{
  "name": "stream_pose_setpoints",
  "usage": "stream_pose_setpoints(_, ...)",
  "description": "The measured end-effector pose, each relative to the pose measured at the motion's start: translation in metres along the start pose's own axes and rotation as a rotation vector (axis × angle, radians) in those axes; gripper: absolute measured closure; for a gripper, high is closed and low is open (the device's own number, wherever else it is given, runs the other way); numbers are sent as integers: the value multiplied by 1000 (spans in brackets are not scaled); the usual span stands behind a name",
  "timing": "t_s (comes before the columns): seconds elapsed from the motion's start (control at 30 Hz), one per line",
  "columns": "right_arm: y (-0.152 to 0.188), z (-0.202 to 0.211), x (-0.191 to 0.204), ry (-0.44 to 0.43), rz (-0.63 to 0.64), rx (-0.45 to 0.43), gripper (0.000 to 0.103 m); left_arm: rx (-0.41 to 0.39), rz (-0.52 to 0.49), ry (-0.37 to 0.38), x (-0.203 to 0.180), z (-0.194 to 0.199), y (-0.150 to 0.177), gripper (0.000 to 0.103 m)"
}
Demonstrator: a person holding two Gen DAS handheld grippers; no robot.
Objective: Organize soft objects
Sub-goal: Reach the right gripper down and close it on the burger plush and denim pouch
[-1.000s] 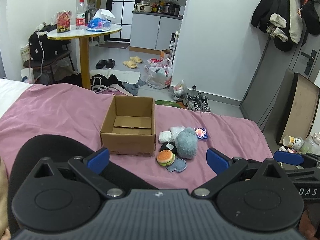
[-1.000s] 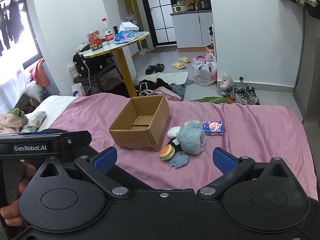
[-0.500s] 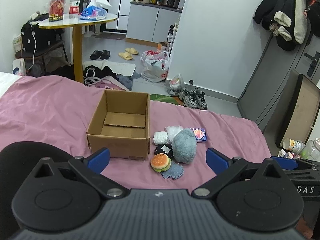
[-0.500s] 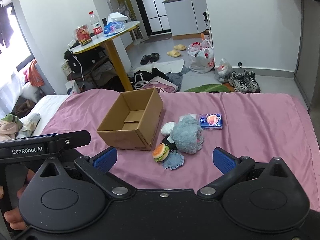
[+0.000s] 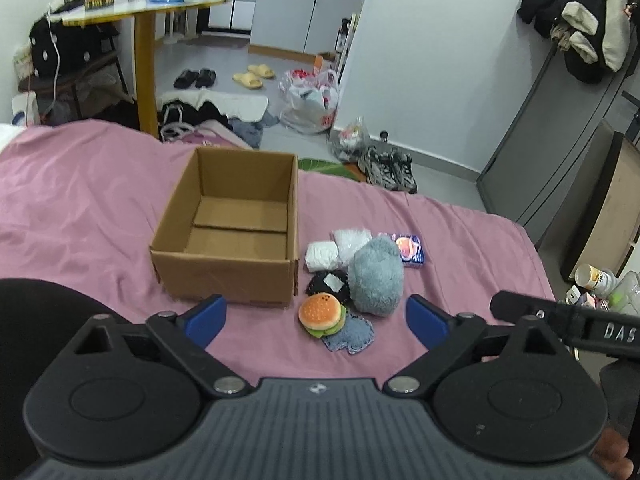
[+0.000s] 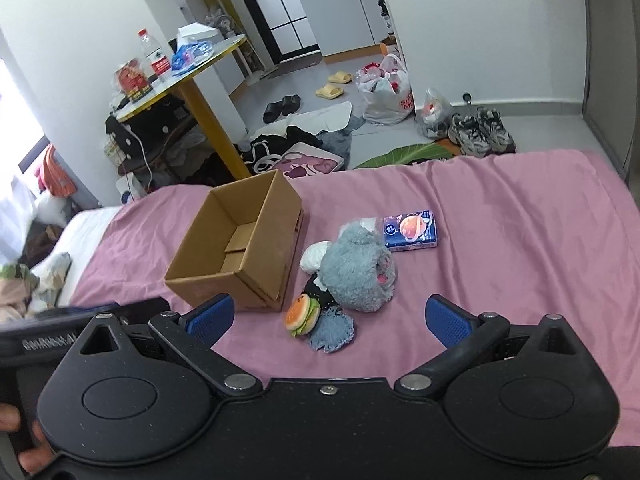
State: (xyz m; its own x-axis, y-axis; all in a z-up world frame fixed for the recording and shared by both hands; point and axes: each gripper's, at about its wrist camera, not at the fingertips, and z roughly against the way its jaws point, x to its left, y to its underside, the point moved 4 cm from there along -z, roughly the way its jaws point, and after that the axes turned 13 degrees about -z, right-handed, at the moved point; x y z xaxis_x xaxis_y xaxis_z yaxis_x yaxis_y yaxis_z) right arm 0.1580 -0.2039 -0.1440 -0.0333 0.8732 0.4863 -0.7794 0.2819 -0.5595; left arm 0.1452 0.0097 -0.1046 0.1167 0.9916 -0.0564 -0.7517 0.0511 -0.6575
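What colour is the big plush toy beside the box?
Grey-blue fur on the plush toy, with small pink patches; right wrist view shows it best.

An empty brown cardboard box (image 6: pixel 240 248) sits on the pink bedsheet (image 6: pixel 500 240); right of it, a grey plush toy (image 6: pixel 354 270) and a burger-shaped toy (image 6: pixel 302 315).

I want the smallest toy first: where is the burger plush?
In both wrist views the burger plush lies on the pink bedsheet, near the cardboard box, overlapping a blue denim patch.
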Motion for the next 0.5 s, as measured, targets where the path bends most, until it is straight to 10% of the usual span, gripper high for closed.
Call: stream_pose_setpoints(0.5, -9, -56, -36, -36, -134, 83, 10, 118, -15, 16, -16, -70, -4, 27)
